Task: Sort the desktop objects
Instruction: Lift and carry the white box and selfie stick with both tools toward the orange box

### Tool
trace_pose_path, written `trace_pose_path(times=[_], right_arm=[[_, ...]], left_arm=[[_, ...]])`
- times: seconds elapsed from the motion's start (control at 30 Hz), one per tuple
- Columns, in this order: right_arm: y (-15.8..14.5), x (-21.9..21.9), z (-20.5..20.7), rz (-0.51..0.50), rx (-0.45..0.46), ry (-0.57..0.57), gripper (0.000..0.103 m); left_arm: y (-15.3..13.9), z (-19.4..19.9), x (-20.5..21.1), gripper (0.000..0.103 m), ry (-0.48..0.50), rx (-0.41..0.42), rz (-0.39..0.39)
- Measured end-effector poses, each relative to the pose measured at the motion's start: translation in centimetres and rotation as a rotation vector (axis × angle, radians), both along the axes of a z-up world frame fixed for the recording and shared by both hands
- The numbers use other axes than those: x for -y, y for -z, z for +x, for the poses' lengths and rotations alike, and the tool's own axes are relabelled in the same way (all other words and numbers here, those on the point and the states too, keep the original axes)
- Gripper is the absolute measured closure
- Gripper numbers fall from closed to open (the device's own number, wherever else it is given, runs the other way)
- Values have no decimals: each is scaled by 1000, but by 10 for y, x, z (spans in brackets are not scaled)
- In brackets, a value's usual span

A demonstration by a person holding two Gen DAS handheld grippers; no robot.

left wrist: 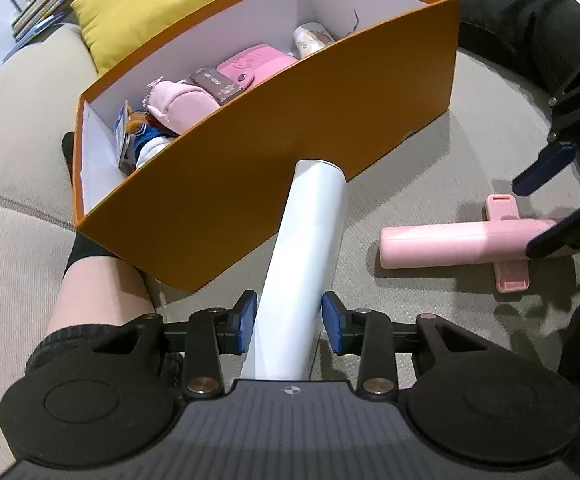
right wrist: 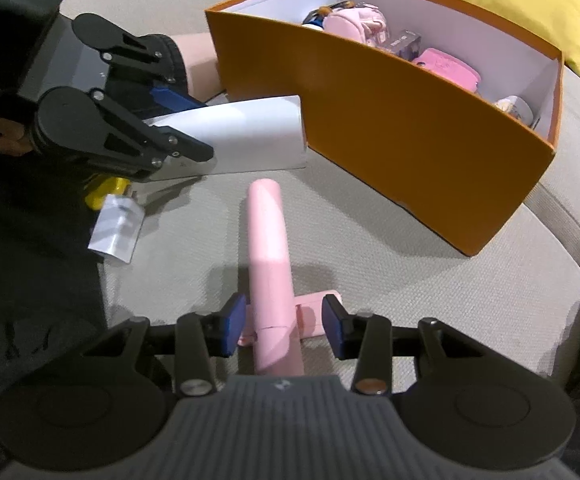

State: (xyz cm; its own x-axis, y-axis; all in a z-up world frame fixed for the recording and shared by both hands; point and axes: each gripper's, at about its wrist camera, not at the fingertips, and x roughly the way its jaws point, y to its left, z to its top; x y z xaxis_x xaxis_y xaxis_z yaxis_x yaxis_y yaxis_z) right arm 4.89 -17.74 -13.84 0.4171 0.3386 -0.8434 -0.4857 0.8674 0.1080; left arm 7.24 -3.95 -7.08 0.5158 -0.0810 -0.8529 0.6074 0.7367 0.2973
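A wide beige sofa cushion [right wrist: 369,272] with a fine woven texture fills most of both views; its far parts curve away and are cut off at the frame edges. On it sits a long orange cardboard box [left wrist: 274,168] with white inner walls, open at the top, its near wall hiding the lower halves of what lies inside: a pink pouch [left wrist: 256,62], a pink plush pouch [left wrist: 180,106], a small dark carton [left wrist: 218,84], a pale printed cup [left wrist: 313,40] and a partly buried doll with orange hair [left wrist: 140,120]. A yellow pillow [left wrist: 146,4] lies behind the box. Bare cushion stays open between the box and the grippers. The left gripper [left wrist: 290,322] has a smooth white cylinder [left wrist: 309,248] between its blue pads, raised off the cushion with its far end just before the box wall; the pads sit against its sides, gripping it. The right gripper [right wrist: 284,328] straddles a pink cylindrical bottle [right wrist: 270,248] lying flat on the cushion, with a gap showing at the right pad, so whether it grips cannot be told. A pink strap [left wrist: 507,240] crosses under the bottle. A small white tag [right wrist: 116,232] and something yellow [right wrist: 104,192], mostly hidden, lie near the left gripper. A bare knee [left wrist: 98,292] shows beside the box.
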Motion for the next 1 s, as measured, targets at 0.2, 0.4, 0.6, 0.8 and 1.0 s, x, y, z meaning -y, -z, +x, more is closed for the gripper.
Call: trace_pose_path(times=[0.2,0.4,0.6,0.8,1.0], right_arm=[[7,-11,1,-49,-10,-43,59],[21,-22,7,-99,-14,-70,62],[19,-29,4,-154,22,-111,75],[-1,-18,-5,-151,64,-131,75],[-41,-5,-14,-146,144,-146,75]], left_arm=[[-4,-3,-1,66,-42,-10,-39],[-9,-10,-7,72,-88,-24,-106],[-16,-18,-9,72,-102,-9,-116],[-38,-31,-11,72,-84,18,-146],[-62,-41,-8,73,-45,32,-180]])
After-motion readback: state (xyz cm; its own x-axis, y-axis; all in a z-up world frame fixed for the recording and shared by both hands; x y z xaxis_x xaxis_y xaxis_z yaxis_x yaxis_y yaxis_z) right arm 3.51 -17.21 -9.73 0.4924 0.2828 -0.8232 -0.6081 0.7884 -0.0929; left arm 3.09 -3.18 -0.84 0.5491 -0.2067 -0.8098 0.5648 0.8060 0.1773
